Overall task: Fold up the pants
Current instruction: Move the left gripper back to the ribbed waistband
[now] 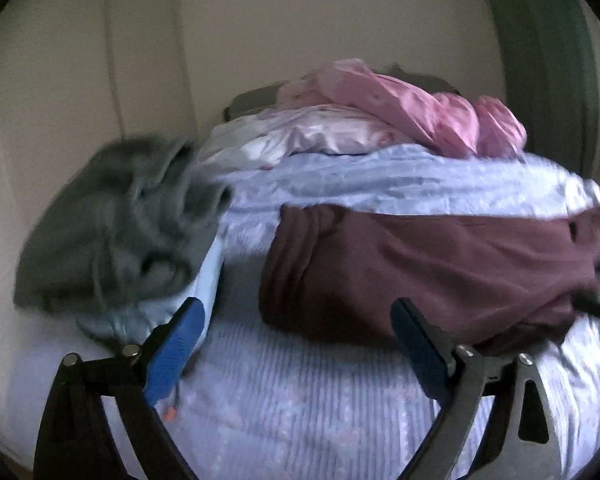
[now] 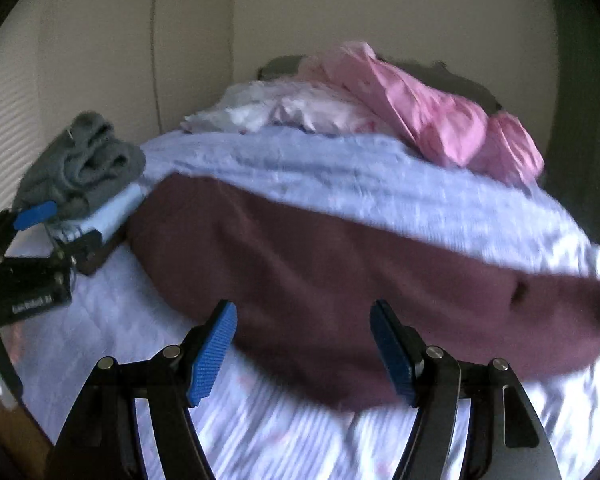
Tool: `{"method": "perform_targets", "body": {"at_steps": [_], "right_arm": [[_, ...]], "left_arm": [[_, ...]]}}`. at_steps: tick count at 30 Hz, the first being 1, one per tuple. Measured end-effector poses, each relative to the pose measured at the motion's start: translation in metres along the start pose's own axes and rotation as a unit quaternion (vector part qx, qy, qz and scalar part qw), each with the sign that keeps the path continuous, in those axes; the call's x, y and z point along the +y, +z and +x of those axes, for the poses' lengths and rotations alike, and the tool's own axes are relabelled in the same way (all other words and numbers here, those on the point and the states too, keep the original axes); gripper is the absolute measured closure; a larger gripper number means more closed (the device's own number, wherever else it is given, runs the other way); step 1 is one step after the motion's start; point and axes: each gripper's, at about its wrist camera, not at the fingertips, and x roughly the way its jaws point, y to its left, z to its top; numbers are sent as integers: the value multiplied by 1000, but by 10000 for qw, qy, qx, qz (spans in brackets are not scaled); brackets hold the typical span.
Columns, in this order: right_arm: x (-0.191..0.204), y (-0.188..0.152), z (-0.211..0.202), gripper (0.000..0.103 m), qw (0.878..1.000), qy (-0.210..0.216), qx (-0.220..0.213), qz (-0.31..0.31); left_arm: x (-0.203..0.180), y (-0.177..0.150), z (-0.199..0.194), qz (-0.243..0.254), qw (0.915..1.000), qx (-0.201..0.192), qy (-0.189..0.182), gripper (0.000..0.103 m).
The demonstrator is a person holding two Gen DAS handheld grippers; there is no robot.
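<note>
Lying across the middle of the bed (image 2: 100, 320), the maroon pants (image 2: 320, 280) are seen folded into a long band that runs from the left side toward the right edge. The near long edge of the band is rounded and lies just ahead of the right hand-held gripper (image 2: 303, 344), whose jaws stand apart with nothing between them. The left hand-held gripper (image 1: 298, 344) is likewise held with its jaws wide apart and empty; its right finger is seen just in front of the near left corner of the pants (image 1: 400, 264). A bare strip of striped bed cover (image 1: 292, 412) is left open between both tools and the near edge of the garment. To the left, a grey garment (image 1: 112, 220) is piled on a light blue folded item (image 1: 208, 280) near the bed's left edge, close to the wall (image 1: 80, 80). Behind the pants, a rumpled blue sheet (image 2: 300, 168) is spread, and pink clothes (image 2: 432, 120) are heaped at the far side. Both views are blurred.
</note>
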Motion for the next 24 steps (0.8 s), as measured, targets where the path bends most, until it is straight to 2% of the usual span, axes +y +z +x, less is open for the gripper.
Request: {"method": "perform_targets", "body": {"at_steps": [3,4,5,7,10,15,18,21,24], "right_arm": [[8,-38,2,34,9988,-482,-45,67],[8,-47,2,34,9980,-617,-49,81],[9,-57,3,34,9973,-718,-60,104],[7,-68,8,34,9968,-787,-45,143],[4,-73,21,34,9969,-759,77,194],[-1,-80,38,34,9934,-931,343,580],[5,-82,46,34,9918,-984,372,730],[11,-83,50,34,9909,-1126,385,631],[10,-84,58,34,9893,-1121,512,786]], "left_arm": [[26,-18,4,-775,9967,-210,-90,10],[31,-21,7,-850,9961,-226,-97,13],[32,-23,13,-852,9961,-204,-124,15],[26,-25,25,-614,9978,-89,-229,27],[18,-23,44,-534,9979,31,-373,35],[25,-24,75,-898,9949,180,-428,39],[24,-25,93,-856,9951,319,-389,44],[23,-25,103,-793,9953,352,-420,44],[24,-23,112,-823,9947,344,-514,42]]}}
